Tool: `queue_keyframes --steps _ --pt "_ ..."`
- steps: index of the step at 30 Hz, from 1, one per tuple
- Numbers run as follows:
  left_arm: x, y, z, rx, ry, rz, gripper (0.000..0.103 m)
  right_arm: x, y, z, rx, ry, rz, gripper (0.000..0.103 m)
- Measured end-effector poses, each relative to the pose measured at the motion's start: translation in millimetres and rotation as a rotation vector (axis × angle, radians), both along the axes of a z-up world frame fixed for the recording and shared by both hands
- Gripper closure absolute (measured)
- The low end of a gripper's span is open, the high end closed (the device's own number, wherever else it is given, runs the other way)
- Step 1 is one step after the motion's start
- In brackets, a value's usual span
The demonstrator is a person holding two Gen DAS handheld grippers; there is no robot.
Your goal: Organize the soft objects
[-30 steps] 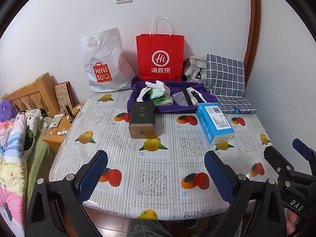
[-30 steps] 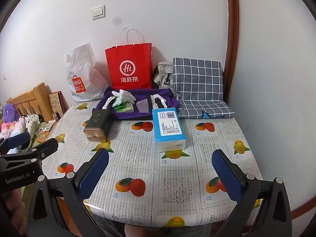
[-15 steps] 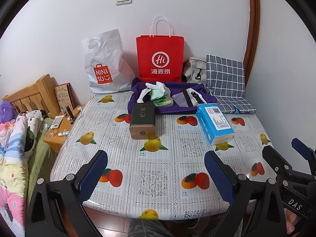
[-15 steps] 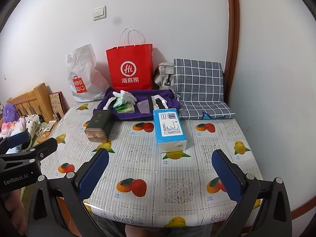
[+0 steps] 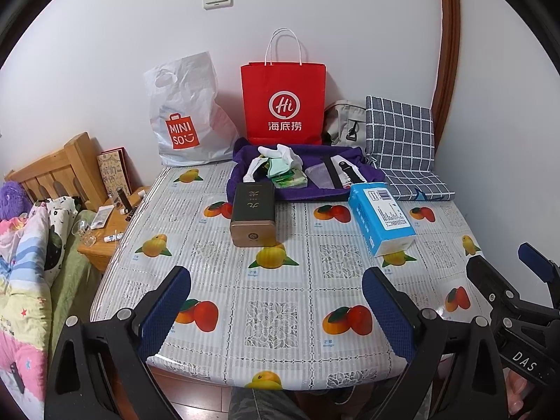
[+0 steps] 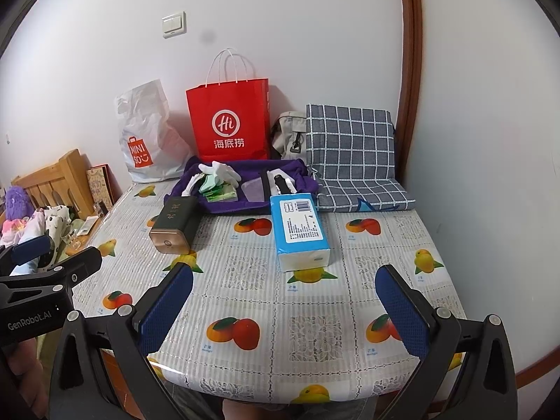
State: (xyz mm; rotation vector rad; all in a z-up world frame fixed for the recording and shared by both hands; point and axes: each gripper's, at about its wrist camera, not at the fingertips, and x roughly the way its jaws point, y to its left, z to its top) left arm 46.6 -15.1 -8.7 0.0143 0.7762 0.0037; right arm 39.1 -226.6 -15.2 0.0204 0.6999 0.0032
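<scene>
Currently, the left gripper [image 5: 276, 309] and right gripper [image 6: 283, 306] are held wide open, empty, above the fruit-patterned worktop [image 6: 315, 301]. A blue rectangular tissue pack [image 6: 299, 229] is positioned before the open purple fabric bag [image 6: 245, 189].

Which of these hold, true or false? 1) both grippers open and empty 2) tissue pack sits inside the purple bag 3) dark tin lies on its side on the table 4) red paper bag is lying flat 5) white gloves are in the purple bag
1) Left gripper and right gripper are open and empty: true.
2) The blue tissue pack sits inside the purple bag: false. It lies on the table, in front of the bag.
3) The dark tin lies on its side on the table: true.
4) The red paper bag lies flat: false. It stands upright by the wall.
5) White gloves are in the purple bag: true.
</scene>
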Motion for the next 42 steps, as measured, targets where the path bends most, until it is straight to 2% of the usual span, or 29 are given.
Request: queue_keyframes --steps 42 --pt "0.9 6.8 3.0 -0.008 0.0 0.006 0.004 1.1 2.0 3.6 0.0 -0.003 -0.001 0.001"
